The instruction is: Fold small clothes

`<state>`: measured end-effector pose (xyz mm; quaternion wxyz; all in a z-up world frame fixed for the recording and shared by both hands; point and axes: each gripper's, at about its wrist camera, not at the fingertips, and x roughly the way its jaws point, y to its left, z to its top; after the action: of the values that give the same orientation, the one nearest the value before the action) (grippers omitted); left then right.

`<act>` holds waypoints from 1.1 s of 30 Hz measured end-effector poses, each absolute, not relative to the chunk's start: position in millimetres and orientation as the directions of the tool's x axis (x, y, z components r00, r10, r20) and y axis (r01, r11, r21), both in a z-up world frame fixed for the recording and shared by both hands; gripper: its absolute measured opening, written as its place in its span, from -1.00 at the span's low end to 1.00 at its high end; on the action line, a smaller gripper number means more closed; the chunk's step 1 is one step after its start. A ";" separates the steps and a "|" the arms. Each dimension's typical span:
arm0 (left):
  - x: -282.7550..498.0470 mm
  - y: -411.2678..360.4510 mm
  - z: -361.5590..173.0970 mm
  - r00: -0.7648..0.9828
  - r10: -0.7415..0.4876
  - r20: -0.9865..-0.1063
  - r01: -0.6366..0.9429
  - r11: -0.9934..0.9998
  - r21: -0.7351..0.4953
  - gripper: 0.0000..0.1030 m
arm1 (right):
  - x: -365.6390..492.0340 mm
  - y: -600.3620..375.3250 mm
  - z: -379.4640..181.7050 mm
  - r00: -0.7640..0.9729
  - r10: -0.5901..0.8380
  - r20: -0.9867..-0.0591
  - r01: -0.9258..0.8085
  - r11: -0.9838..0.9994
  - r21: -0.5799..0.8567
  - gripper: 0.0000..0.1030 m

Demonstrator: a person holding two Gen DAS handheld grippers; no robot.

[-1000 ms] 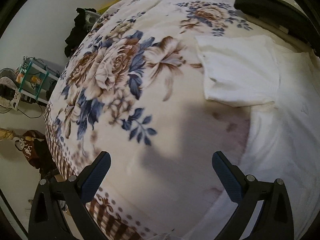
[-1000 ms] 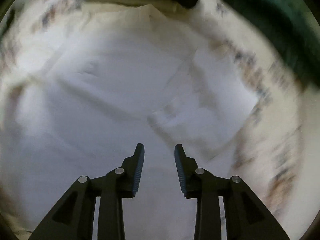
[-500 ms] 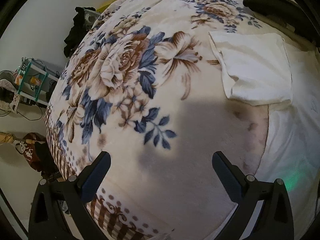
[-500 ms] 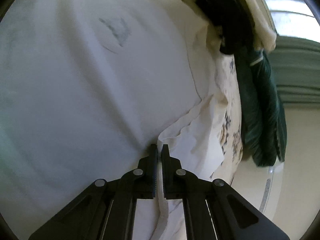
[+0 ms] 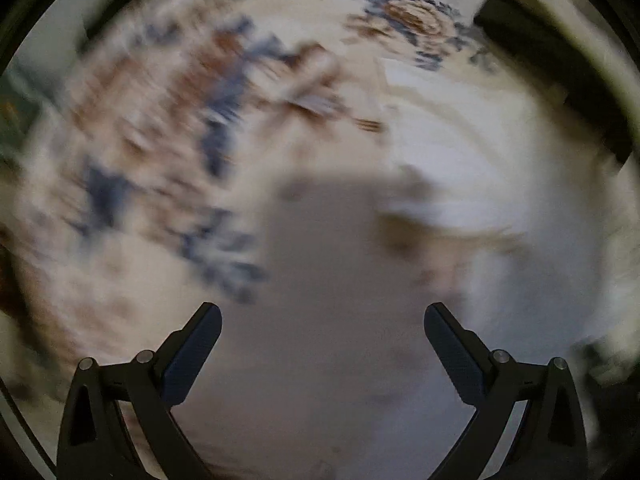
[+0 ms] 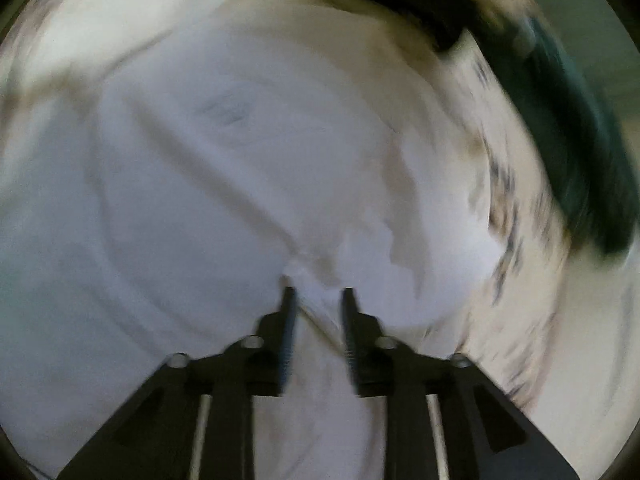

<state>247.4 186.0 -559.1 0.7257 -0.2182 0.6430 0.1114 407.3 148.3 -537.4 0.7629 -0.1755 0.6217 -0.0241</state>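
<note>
**Right gripper lets go of the white garment's edge**

Right gripper (image 6: pixel 316 300) has its jaws partly spread, having just been opening; half a second ago they were pressed together on a fold of the white garment (image 6: pixel 224 184). A ridge of that cloth now lies between the fingers, but the pads do not appear to press it — blur leaves some doubt. The garment spreads across most of the right wrist view, a faint printed mark on its far part, with the floral blanket (image 6: pixel 508 216) showing at its right edge.

Left gripper (image 5: pixel 322 332) stands wide apart with nothing between its fingers, over the blanket's plain shadowed area. In its view the garment (image 5: pixel 500 184) lies to the right and far, where half a second ago a sleeve sat sharp and flat; the picture is now heavily smeared.

Judgement: one fold has been laid down and released — further folds remain, and the left gripper looks placed to take the opposite side.
</note>
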 end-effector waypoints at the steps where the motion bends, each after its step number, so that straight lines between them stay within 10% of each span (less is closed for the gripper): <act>1: 252.2 189.0 -565.4 0.169 -0.234 -0.957 -0.481 0.828 -0.287 1.00 | 414.5 127.7 -533.2 0.198 -0.211 -0.957 -0.111 0.965 -0.236 -0.24; 6: 280.3 196.8 -607.9 0.324 -0.513 -0.795 -0.629 0.511 -0.586 0.87 | 398.9 31.1 -547.5 0.084 0.003 -0.996 0.315 0.949 0.029 -0.24; 9: 300.5 199.7 -616.8 0.368 -0.457 -0.810 -0.642 0.505 -0.577 0.08 | 376.3 -2.9 -557.6 0.059 0.039 -0.998 0.430 0.901 0.060 -0.24; 11: 314.3 198.9 -611.9 0.368 -0.403 -0.838 -0.624 0.561 -0.544 -0.88 | 357.3 -11.7 -560.1 0.055 0.024 -0.998 0.451 0.891 0.046 -0.24; 18: 346.5 120.0 -530.1 0.459 -0.162 -0.873 -0.234 0.926 -0.295 -0.89 | 301.3 -37.5 -555.1 0.088 0.012 -0.996 0.472 0.880 0.052 -0.24; 28: 305.9 -64.3 -540.0 0.324 -0.185 -0.928 0.286 0.954 -0.090 -0.72 | 211.0 -93.6 -558.4 0.079 0.042 -0.996 0.546 0.834 0.078 -0.24; 30: 300.3 -59.7 -540.2 0.324 -0.181 -0.929 0.276 0.957 -0.090 -0.31 | 201.8 -113.0 -556.2 0.080 0.046 -0.996 0.550 0.831 0.083 -0.24; 32: 297.0 -47.4 -539.3 0.324 -0.168 -0.931 0.252 0.964 -0.087 0.85 | 192.3 -128.6 -553.0 0.085 0.055 -0.995 0.550 0.830 0.093 -0.24; 33: 294.5 -40.9 -538.6 0.332 -0.147 -0.932 0.234 0.970 -0.070 0.91 | 192.2 -147.8 -550.8 0.085 0.059 -0.995 0.553 0.828 0.097 -0.24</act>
<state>294.5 -40.9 -538.6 0.8151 0.0385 0.5662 -0.1169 192.2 -147.8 -550.8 0.6982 0.2344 0.6530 -0.1766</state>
